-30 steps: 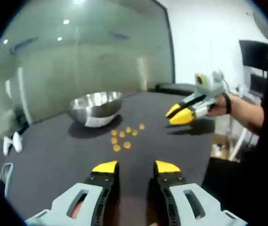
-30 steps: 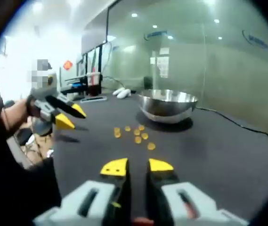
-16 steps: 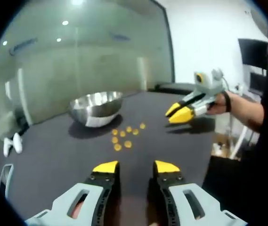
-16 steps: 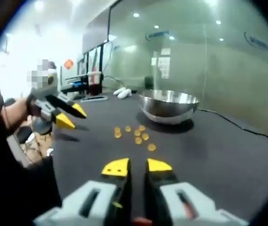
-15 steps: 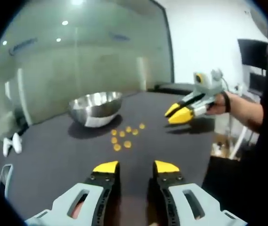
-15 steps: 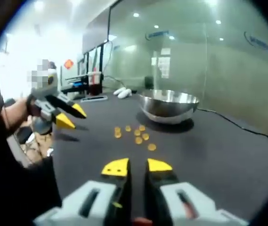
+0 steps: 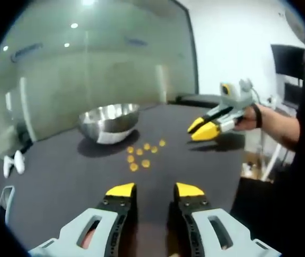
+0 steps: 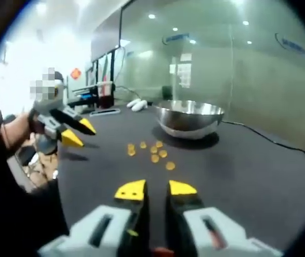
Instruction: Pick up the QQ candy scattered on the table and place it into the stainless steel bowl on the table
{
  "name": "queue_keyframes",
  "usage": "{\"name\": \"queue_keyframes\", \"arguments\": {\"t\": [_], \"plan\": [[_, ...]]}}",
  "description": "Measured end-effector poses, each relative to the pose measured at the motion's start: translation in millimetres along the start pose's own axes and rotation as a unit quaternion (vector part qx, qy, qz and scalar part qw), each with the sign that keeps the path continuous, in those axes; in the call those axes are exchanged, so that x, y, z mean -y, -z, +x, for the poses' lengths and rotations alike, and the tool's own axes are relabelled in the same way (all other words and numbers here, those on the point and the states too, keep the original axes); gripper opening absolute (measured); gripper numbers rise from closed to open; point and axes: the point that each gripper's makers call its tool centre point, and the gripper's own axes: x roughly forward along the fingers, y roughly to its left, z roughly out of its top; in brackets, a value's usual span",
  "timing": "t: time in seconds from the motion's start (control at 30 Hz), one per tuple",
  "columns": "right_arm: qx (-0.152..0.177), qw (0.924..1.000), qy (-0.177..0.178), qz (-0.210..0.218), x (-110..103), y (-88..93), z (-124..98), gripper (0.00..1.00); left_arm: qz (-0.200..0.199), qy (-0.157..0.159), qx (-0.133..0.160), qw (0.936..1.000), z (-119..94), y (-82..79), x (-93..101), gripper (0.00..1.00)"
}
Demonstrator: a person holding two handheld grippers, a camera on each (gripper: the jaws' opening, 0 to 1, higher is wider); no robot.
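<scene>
Several yellow QQ candies (image 7: 141,155) lie scattered on the dark table (image 7: 56,182), just in front of the stainless steel bowl (image 7: 109,122). My left gripper (image 7: 155,190) hovers over the table short of the candies, open and holding nothing. To the right, a hand holds my right gripper (image 7: 201,128) above the table beside the candies. From the right gripper view, the candies (image 8: 152,152) lie before the bowl (image 8: 190,118). My right gripper (image 8: 156,189) is narrowly open with nothing in it. The left gripper (image 8: 78,134) hangs at the left, jaws apart.
Two white hand controllers (image 7: 13,163) lie near the table's far edge, also seen behind the bowl (image 8: 136,104). A thin cable (image 8: 265,140) runs across the table to the right of the bowl. A glass wall stands behind. The table edge (image 7: 243,160) drops off near the person's arm.
The right gripper view has drifted slightly, so bowl and candies sit a little further left. Both grippers hover much as before; no candy has moved.
</scene>
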Motion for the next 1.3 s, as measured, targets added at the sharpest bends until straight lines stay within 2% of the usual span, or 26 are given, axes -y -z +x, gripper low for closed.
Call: {"name": "queue_keyframes", "arguments": {"t": [0.23,0.37,0.57,0.83,1.0,1.3], "plan": [[-0.006,0.9999,0.008,0.008,6.2,3.8,2.5,0.18,0.000,-0.001,0.002,1.0000,-0.1,-0.1,0.2,0.30],[-0.012,0.9998,0.016,-0.006,9.5,2.9,3.8,0.18,-0.002,-0.002,0.008,1.0000,-1.8,-1.3,0.1,0.30],[-0.005,0.9998,0.018,-0.002,10.8,-1.1,5.7,0.18,0.002,0.000,-0.001,1.0000,-2.2,2.6,-1.1,0.30],[-0.015,0.9996,0.017,-0.017,12.6,-1.5,17.4,0.18,-0.005,-0.003,0.001,1.0000,-0.7,2.9,-4.3,0.30],[-0.017,0.9996,0.015,-0.019,15.1,-2.4,27.6,0.18,-0.004,-0.002,-0.003,1.0000,-1.5,5.0,-3.6,0.30],[-0.022,0.9996,0.010,-0.013,16.9,-2.9,61.4,0.18,-0.010,-0.009,-0.004,0.9999,-6.7,7.8,-6.3,0.30]]}}
